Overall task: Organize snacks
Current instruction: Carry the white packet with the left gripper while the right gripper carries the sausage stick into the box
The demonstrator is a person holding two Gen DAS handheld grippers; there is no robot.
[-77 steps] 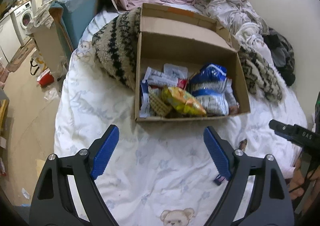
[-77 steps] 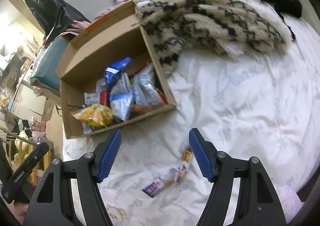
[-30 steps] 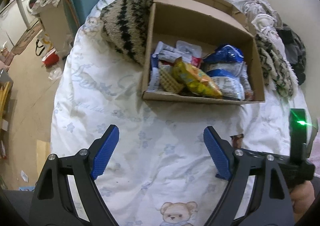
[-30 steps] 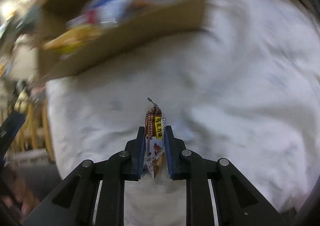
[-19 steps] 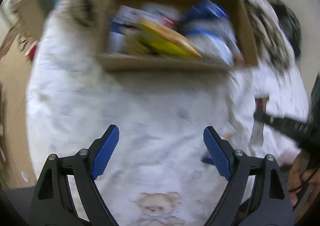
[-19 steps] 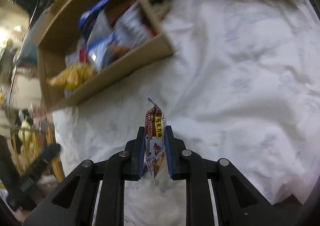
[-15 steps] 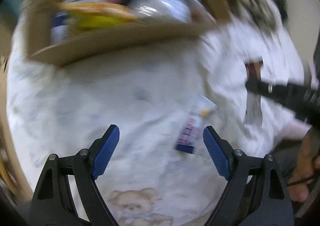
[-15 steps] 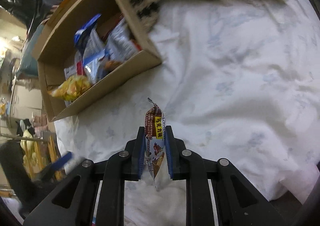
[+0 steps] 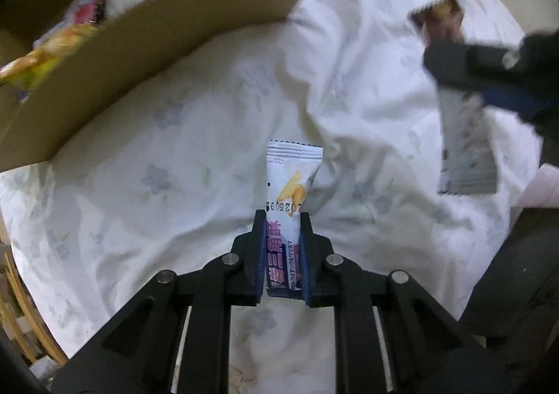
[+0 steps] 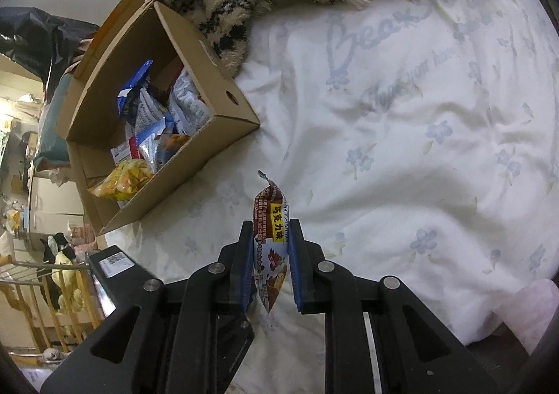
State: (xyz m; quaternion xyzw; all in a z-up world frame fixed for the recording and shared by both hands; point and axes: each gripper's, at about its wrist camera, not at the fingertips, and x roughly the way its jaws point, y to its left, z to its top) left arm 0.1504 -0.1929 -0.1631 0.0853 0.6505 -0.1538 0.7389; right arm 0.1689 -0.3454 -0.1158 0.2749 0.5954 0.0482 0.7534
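— Now, what have you got?
— Left gripper (image 9: 282, 254) clamps a banana wafer bar (image 9: 291, 191); right gripper (image 10: 269, 261) pinches a chocolate wafer bar (image 10: 269, 219). Both hang above the white duvet (image 10: 401, 135), near the cardboard snack box (image 10: 227, 121).
— Risks?
— Slick wrappers could slide out short of the box.

"巧克力味" on chocolate snack wrapper (image 10: 270, 240), "Bear" on bedsheet (image 10: 384, 86)
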